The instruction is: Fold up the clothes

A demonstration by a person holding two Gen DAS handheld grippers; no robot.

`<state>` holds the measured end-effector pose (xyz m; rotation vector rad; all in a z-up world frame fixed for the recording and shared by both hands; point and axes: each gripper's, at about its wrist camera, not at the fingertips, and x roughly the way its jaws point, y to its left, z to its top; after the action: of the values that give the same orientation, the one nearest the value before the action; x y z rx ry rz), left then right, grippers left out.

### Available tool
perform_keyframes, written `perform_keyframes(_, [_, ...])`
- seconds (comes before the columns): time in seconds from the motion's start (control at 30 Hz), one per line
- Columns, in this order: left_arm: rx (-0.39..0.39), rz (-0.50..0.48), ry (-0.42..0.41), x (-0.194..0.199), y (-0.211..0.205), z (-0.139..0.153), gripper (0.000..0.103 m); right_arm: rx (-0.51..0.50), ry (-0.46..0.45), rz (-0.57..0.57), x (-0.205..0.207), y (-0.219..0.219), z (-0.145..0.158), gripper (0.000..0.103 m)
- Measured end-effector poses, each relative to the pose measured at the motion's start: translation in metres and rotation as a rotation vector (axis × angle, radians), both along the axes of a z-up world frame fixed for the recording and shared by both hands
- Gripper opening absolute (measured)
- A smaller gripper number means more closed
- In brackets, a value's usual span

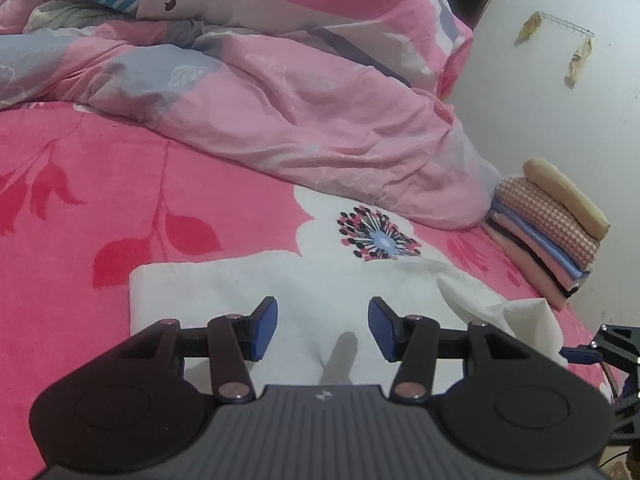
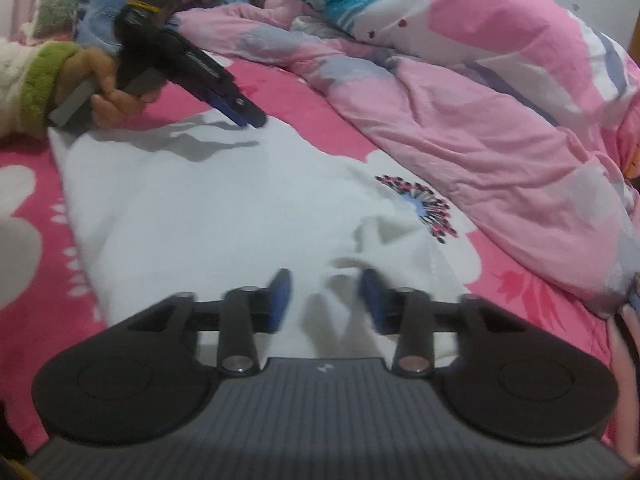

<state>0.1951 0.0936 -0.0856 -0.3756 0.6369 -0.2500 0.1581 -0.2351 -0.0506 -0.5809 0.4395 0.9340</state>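
Left gripper (image 1: 323,328) hovered over white cloth garment (image 1: 208,292), blue pads apart, nothing between. Right gripper (image 2: 326,300), blurred, jaws likewise apart above same garment. Garment lay flat on pink floral bedsheet (image 1: 80,168). Beyond: folded clothes stack (image 1: 548,236), rumpled pink quilt (image 1: 300,100).

Home bedroom, bed (image 1: 100,184), rumpled duvet (image 1: 300,92)

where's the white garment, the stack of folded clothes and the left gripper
white garment (image 2: 208,216), right wrist view, on its flat middle
stack of folded clothes (image 1: 548,236), left wrist view, on the checked piece near the top
left gripper (image 1: 323,326), left wrist view, midway between its blue-padded fingertips, jaws apart
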Motion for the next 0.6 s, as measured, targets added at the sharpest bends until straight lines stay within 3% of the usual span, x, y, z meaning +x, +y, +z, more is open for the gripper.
perform_keyframes(0.1, [-0.001, -0.003, 0.002, 0.0, -0.001, -0.001, 0.051, 0.069, 0.083, -0.01, 0.0, -0.009, 0.001, 0.056])
perform_keyframes(0.2, [-0.001, -0.009, -0.005, 0.0, -0.002, -0.001, 0.051, 0.153, 0.187, -0.082, 0.009, -0.021, 0.004, 0.07])
perform_keyframes(0.3, [0.002, -0.015, -0.016, -0.001, -0.003, 0.001, 0.051, 0.314, 0.34, -0.207, 0.028, -0.045, 0.008, 0.078])
perform_keyframes(0.5, [0.005, -0.025, -0.026, -0.003, -0.007, 0.003, 0.052, 0.758, 0.813, -0.468, 0.093, -0.104, -0.014, 0.079])
perform_keyframes(0.6, [0.007, -0.033, -0.024, -0.004, -0.009, 0.003, 0.052, 0.866, 1.006, -0.557, 0.114, -0.117, -0.037, 0.078])
